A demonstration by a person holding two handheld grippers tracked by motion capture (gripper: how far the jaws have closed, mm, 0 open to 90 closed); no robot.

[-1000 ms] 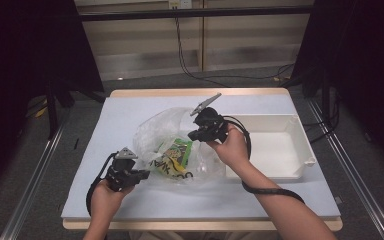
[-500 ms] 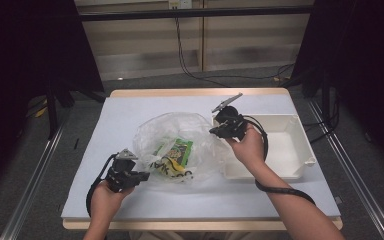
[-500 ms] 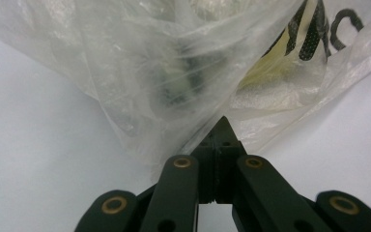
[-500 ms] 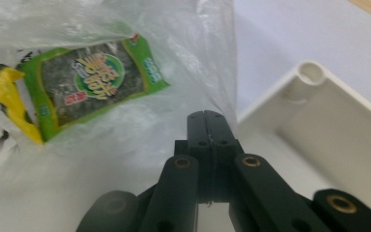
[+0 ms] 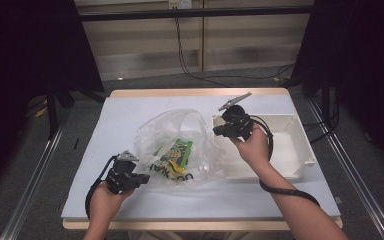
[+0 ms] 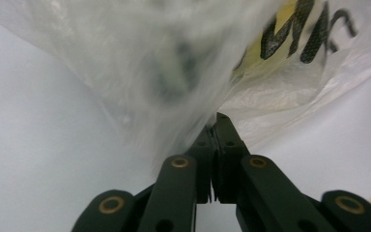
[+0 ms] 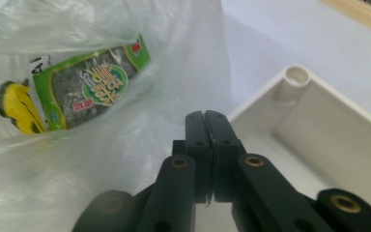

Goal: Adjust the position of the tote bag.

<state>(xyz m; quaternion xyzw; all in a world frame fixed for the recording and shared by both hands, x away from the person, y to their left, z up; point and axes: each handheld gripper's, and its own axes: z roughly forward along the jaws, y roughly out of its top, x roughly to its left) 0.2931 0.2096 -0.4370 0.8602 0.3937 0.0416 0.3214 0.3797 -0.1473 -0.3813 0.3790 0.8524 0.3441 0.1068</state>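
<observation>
A crumpled clear plastic bag (image 5: pixel 177 145) lies in the middle of the table with a pale blue-white top (image 5: pixel 130 112), its mouth raised and spread toward the far side. Inside it, toward the near side, sit a green rectangular snack packet with a round logo (image 5: pixel 176 152) and a yellow-and-black printed wrapper (image 5: pixel 172 170), both seen through the film. The left gripper (image 5: pixel 141 178), held in the person's left hand (image 5: pixel 105 197) at the near left of the table, has its black jaws clenched together on the near left edge of the bag; in the left gripper view the thin film (image 6: pixel 174 72) bunches right at the closed tips (image 6: pixel 216 126), with black lettering on yellow (image 6: pixel 290 34) just beyond. The right gripper (image 5: pixel 216 130), in the right hand (image 5: pixel 254 149), is raised at the right side of the bag, over the left wall of a shallow white rectangular plastic tray (image 5: pixel 300 150) that stands just right of the bag. Its jaws are pressed flat together too; in the right gripper view (image 7: pixel 206 121) the bag's film (image 7: pixel 140 145) drapes just left of them, but whether a fold of it is pinched between the pads cannot be told. That view also shows the green packet (image 7: pixel 94 84) beyond the film and the tray's rounded corner post (image 7: pixel 293 79) to the right.
</observation>
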